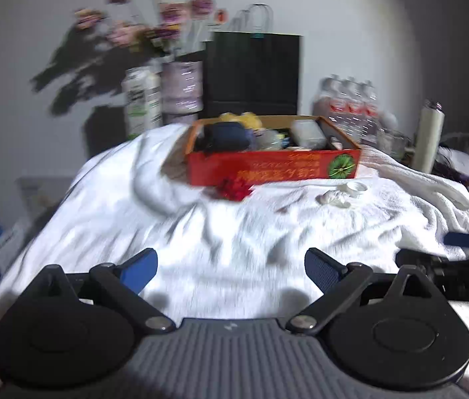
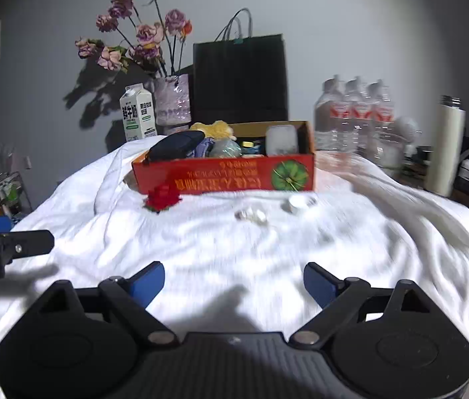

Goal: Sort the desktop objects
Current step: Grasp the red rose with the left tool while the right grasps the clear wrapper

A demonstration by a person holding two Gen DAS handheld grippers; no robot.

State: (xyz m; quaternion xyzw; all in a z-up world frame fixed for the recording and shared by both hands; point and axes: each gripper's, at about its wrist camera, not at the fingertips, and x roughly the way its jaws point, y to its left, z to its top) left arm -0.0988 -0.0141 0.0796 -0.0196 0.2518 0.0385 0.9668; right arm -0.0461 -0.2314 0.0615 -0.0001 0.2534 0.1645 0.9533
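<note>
Since the red flower (image 2: 162, 198) lying on the white cloth (image 2: 234, 242) just before the orange box (image 2: 224, 174) looks soft and light, pinch its middle gently. Left gripper (image 1: 231, 266) and right gripper (image 2: 233, 277) both wide open, empty, well short.

Home room: cluttered desk under white cloth (image 2: 234, 249), flowers (image 2: 134, 33), milk carton (image 2: 137, 113), water bottles (image 2: 354, 113), shopping bag (image 2: 239, 79).
</note>
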